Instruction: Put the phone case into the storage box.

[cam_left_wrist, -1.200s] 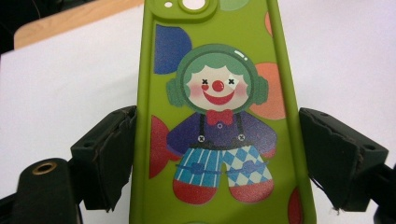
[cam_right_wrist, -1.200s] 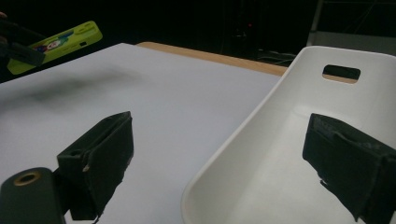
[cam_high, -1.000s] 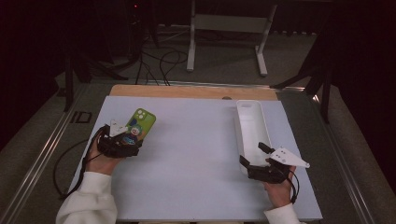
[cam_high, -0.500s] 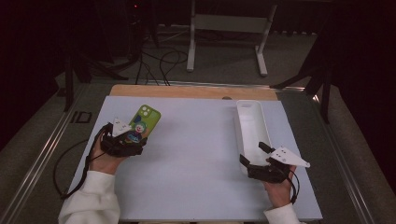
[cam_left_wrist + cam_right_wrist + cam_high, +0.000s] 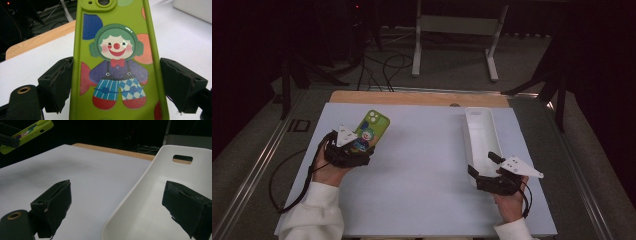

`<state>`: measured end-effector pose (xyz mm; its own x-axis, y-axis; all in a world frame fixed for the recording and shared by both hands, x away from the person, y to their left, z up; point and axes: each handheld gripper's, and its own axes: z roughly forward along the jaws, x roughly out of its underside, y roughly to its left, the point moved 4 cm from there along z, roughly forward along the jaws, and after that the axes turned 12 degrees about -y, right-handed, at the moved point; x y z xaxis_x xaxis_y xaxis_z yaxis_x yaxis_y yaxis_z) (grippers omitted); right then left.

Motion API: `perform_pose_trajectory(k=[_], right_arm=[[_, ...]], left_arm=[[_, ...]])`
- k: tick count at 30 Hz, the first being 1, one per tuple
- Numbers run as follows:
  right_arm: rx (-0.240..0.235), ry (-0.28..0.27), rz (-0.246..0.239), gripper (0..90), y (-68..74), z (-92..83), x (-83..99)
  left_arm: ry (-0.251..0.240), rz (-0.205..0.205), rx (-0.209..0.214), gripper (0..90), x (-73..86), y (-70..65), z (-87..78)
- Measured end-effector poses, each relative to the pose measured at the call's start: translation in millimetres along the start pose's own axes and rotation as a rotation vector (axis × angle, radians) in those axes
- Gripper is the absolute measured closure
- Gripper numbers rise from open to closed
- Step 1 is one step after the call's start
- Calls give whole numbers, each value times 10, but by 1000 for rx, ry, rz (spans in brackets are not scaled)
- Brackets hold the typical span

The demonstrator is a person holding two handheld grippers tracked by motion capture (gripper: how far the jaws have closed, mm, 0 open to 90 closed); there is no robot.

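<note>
Left gripper (image 5: 358, 148) is closed on a green phone case (image 5: 370, 131), with one black jaw pressed against each long edge of the case, as the left gripper view shows. In that view the phone case (image 5: 117, 62) stands straight up between the jaws toward twelve o'clock, its printed clown facing the camera and the camera cutout at the top. From the high view the case juts out from the gripper toward one o'clock, over the left part of the white mat (image 5: 422, 165), its far end lifted a little. In the right gripper view the phone case (image 5: 30, 131) shows at ten o'clock, held in the air above the mat and clear of it.

Right gripper (image 5: 486, 166) rests at the near end of the white tray (image 5: 479, 131), at about four o'clock on the mat. Its jaws stand wide apart with nothing pressed between them. In the right gripper view the near rim of the tray (image 5: 140, 195) runs between the jaws: the left jaw sits over the bare mat (image 5: 95, 180), the right jaw over the inside of the tray. The tray's far wall has a slot handle at about one o'clock. The tray lies lengthwise toward twelve o'clock, well apart from the phone case, which is off at its nine o'clock.
</note>
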<state>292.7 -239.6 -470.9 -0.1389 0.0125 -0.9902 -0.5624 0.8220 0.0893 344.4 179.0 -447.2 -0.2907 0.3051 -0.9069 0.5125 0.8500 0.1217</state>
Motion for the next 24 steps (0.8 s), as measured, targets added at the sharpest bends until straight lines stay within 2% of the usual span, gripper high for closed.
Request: perform_pose_trajectory(k=[2,11,24], right_arm=[[1,-3,5,86,-3,0,-8],[-4,3,26,84,-3,8,-23],[-25,20,39,80,8,58,-32]], left_arm=[[-12,-1,6,162,-32,-38,6],[-41,44,29,162,-193,-211,47],[-68,62,64,162,-316,-372,135]])
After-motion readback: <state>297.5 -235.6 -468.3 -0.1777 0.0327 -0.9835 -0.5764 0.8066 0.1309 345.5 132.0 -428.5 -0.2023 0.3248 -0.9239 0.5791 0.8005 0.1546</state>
